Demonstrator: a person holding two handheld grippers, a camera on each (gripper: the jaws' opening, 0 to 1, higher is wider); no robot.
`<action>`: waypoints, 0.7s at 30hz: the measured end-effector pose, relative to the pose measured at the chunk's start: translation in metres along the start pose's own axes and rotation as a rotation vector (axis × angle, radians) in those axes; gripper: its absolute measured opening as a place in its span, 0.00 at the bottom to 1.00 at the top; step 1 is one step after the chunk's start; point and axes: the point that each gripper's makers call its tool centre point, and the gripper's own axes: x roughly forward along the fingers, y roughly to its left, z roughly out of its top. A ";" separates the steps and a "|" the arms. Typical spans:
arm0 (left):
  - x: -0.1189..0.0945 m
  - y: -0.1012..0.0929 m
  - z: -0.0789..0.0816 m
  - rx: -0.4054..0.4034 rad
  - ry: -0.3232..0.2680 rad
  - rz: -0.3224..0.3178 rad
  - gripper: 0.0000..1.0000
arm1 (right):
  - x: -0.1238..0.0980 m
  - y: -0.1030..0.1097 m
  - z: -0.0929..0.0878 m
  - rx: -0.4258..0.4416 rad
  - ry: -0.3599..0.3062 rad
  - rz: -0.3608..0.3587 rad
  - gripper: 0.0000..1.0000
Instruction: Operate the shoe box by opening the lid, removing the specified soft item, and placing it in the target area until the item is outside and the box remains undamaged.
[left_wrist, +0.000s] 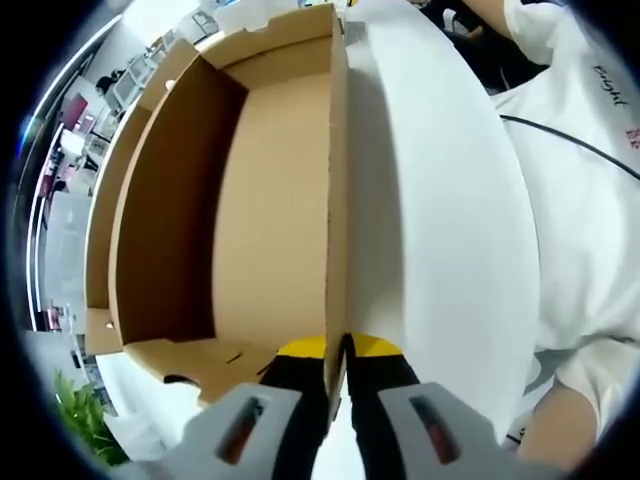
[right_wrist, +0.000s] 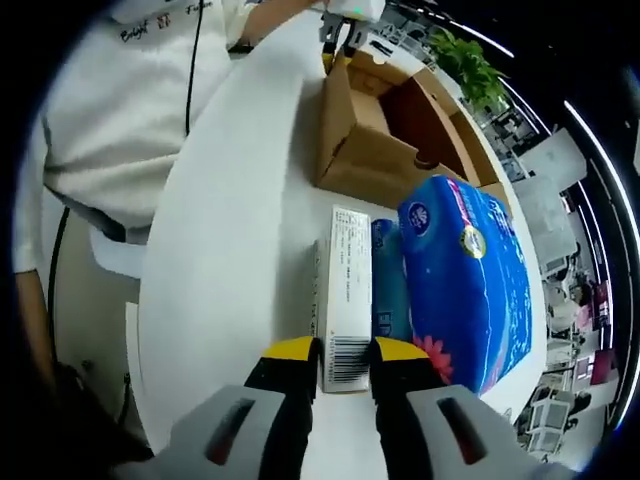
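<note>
The brown cardboard shoe box (left_wrist: 270, 220) stands open on the white table, and its inside looks bare. My left gripper (left_wrist: 337, 350) is shut on the box's right-hand wall, one yellow-tipped finger (left_wrist: 300, 348) inside and the other outside. In the right gripper view the same box (right_wrist: 370, 150) sits at the far end, with the left gripper (right_wrist: 345, 25) at its corner. My right gripper (right_wrist: 345, 352) is closed around the barcode end of a long white carton (right_wrist: 345, 285) lying on the table. A soft blue pack (right_wrist: 470, 270) lies right beside it, with a slim blue item (right_wrist: 390, 285) between them.
A person in a white shirt (right_wrist: 130, 120) stands along the table's (right_wrist: 230, 250) near edge, also seen as a white shirt (left_wrist: 580, 200) in the left gripper view. A green plant (right_wrist: 470, 65) stands beyond the box. Office furniture lies behind.
</note>
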 end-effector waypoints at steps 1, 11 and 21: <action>0.000 0.000 0.000 0.001 0.000 0.002 0.05 | 0.000 -0.003 -0.004 -0.005 0.015 -0.006 0.21; 0.000 0.001 0.000 0.001 0.003 -0.001 0.05 | -0.002 -0.015 -0.012 0.022 0.039 -0.079 0.21; 0.000 0.000 0.001 0.004 -0.002 -0.001 0.05 | 0.001 -0.007 0.003 -0.038 -0.041 -0.017 0.20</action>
